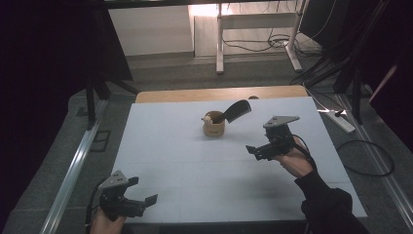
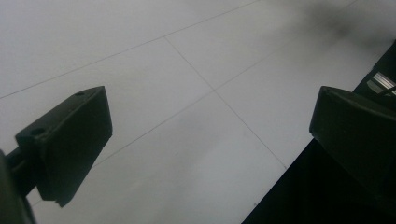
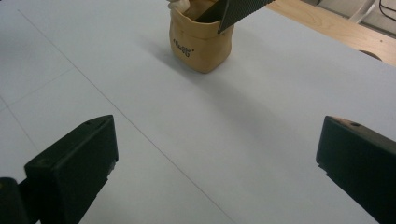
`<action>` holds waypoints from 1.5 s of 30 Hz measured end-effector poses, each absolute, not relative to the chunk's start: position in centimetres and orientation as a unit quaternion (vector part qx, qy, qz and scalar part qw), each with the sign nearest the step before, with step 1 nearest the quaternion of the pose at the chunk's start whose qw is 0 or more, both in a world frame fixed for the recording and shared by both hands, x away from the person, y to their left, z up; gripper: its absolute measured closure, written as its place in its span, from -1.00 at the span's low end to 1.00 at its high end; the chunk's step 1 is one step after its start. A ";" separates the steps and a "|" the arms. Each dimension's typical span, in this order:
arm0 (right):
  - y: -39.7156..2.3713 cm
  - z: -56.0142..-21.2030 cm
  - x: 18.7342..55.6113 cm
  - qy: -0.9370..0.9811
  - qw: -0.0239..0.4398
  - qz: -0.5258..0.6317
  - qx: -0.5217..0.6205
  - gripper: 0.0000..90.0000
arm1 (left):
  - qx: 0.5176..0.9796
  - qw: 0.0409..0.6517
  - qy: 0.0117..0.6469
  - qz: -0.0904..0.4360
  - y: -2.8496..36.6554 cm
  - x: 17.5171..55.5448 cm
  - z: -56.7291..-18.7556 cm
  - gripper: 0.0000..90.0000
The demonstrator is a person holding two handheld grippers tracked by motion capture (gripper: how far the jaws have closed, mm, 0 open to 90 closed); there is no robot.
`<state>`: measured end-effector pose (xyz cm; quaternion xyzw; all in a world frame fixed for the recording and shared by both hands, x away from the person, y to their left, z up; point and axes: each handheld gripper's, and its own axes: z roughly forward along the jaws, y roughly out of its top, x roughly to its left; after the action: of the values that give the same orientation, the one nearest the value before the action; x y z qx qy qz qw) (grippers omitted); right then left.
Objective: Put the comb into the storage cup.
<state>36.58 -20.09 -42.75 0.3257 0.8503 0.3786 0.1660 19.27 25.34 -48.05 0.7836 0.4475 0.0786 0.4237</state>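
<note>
A small tan pouch (image 1: 214, 127) stands upright near the middle back of the white table (image 1: 195, 165). A black comb (image 1: 236, 111) leans out of it toward the right, beside a small pale item (image 1: 207, 118) at its rim. The right gripper view has the pouch (image 3: 200, 42) and comb (image 3: 238, 11) ahead. My right gripper (image 1: 254, 152) hovers open to the right of the pouch, jaws empty (image 3: 215, 168). My left gripper (image 1: 146, 202) is open at the table's front left edge, over bare tabletop (image 2: 210, 140).
A strip of bare wood (image 1: 219, 93) runs along the table's far edge. Beyond it stand white desk legs (image 1: 220, 44) and loose cables (image 1: 272, 44) on the floor. A metal rail (image 1: 73, 170) runs along the left side, and a power strip (image 1: 341, 121) lies at the right.
</note>
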 end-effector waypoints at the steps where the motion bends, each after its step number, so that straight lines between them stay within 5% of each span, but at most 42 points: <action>1: -20.1 -42.8 36.4 0.851 0.168 0.378 0.323 -1.00 | 0.783 0.424 0.448 0.078 25.3 19.3 -48.0 -1.00; 45: -25.9 -44.9 31.1 0.847 0.168 0.368 0.345 -1.00 | 0.783 0.424 0.450 0.076 25.4 19.3 -48.0 -0.99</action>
<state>31.14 -25.86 -44.86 0.3445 0.8472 0.3679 0.1680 19.31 25.41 -48.04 0.7826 0.4495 0.0763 0.4239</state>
